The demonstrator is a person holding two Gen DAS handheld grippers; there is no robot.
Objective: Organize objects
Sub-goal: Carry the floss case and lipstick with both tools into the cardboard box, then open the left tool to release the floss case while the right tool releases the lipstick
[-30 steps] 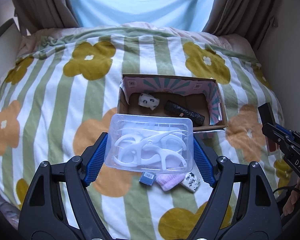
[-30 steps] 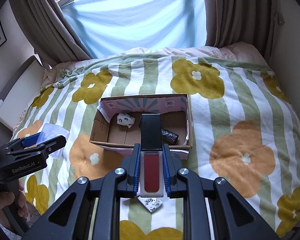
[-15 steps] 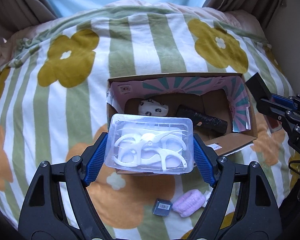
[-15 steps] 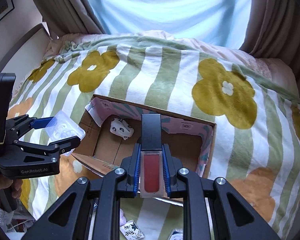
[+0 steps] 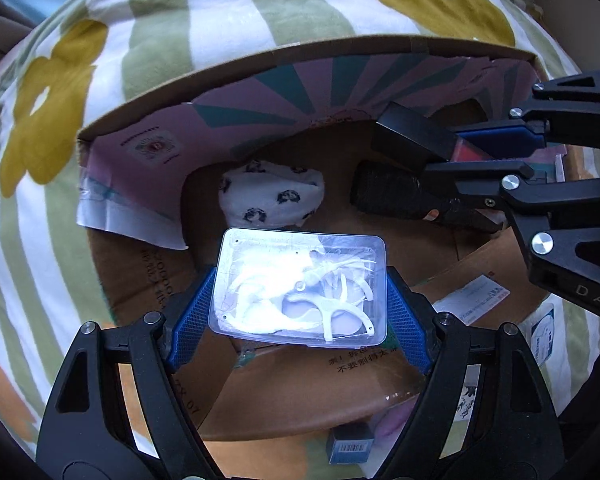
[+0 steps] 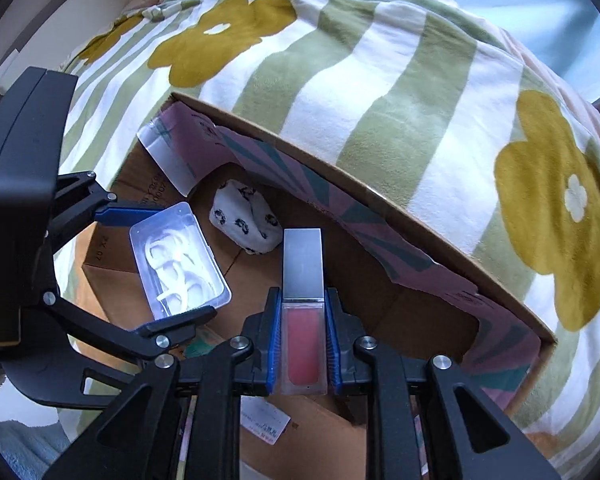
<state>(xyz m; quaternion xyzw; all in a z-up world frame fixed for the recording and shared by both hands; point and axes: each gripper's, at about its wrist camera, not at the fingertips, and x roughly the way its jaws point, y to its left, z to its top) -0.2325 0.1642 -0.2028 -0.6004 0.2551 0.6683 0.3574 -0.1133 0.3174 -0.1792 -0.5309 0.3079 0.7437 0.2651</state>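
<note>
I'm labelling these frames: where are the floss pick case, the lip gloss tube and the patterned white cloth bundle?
floss pick case (image 5: 300,286): left wrist view, centre of clear lid.
lip gloss tube (image 6: 303,350): right wrist view, red lower body.
patterned white cloth bundle (image 5: 271,194): left wrist view, middle of the cloth.

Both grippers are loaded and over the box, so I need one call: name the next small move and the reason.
Probably lower the left gripper a little and open it, so the clear plastic case of white floss picks drops into the open cardboard box. The case already hangs over bare box floor, in front of the white patterned cloth bundle, apart from the right gripper and its red lip-gloss tube.
</note>
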